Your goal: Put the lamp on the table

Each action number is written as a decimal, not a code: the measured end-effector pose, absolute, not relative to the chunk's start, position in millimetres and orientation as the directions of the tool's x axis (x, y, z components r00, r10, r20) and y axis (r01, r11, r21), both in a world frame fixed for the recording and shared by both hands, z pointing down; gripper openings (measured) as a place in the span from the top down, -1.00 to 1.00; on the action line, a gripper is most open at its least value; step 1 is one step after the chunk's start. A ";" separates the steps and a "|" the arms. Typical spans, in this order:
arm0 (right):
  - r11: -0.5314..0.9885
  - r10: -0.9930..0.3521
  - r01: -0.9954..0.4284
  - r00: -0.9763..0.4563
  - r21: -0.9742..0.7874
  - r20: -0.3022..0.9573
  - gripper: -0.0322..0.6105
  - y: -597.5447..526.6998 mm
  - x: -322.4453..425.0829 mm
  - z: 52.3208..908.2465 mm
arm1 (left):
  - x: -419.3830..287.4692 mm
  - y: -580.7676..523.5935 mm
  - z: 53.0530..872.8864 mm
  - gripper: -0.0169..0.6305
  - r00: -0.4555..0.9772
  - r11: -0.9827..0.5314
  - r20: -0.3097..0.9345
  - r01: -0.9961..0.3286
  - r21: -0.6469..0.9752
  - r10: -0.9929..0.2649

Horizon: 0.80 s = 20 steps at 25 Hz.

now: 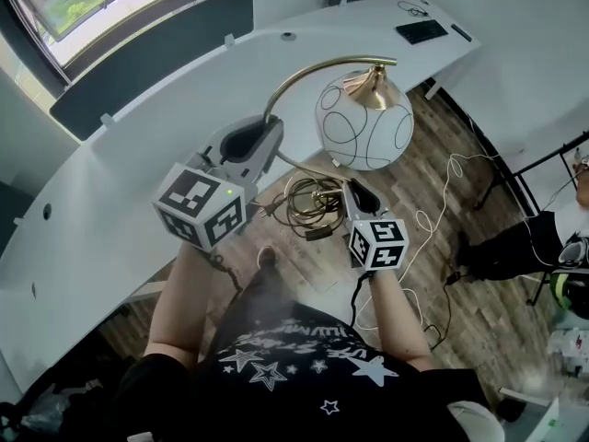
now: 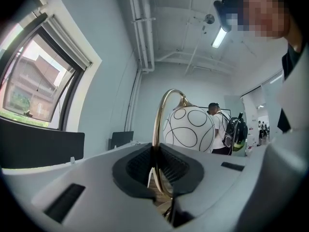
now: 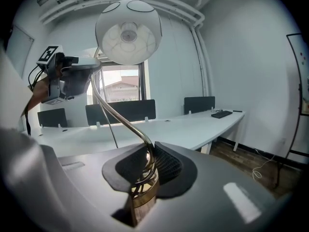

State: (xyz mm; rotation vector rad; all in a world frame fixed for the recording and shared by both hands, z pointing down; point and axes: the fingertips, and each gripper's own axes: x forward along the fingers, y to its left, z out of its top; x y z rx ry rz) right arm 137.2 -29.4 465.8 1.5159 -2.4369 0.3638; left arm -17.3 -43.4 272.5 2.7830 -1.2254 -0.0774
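The lamp is up in the air, carried by both tongs at the near edge of the long white surface, not resting on it. The left tongs are clenched on the curved brass neck, partway up its arch toward the round white shade with black loops. The right tongs are clenched lower down, on the bottom end of that same neck by a brass fitting. A coil of cord shows between the 2 tongs, above the wooden floor. A keyboard lies at the surface's far end.
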 end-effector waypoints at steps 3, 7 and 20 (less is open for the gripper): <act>0.405 -0.851 -0.911 -0.407 -0.077 0.332 0.76 -62.3 130.1 464.0 | -24.4 -76.3 270.6 0.85 0.692 -0.690 -0.016 -0.717 0.099 -0.722; 0.370 -0.868 -0.925 -0.378 -0.087 0.321 0.76 -122.0 112.4 452.8 | -42.0 -137.6 260.0 0.85 0.712 -0.711 -0.027 -0.698 0.086 -0.702; 0.354 -0.879 -0.932 -0.360 -0.077 0.313 0.76 -161.5 94.3 444.4 | -60.8 -170.5 252.0 0.85 0.729 -0.730 -0.049 -0.678 0.082 -0.683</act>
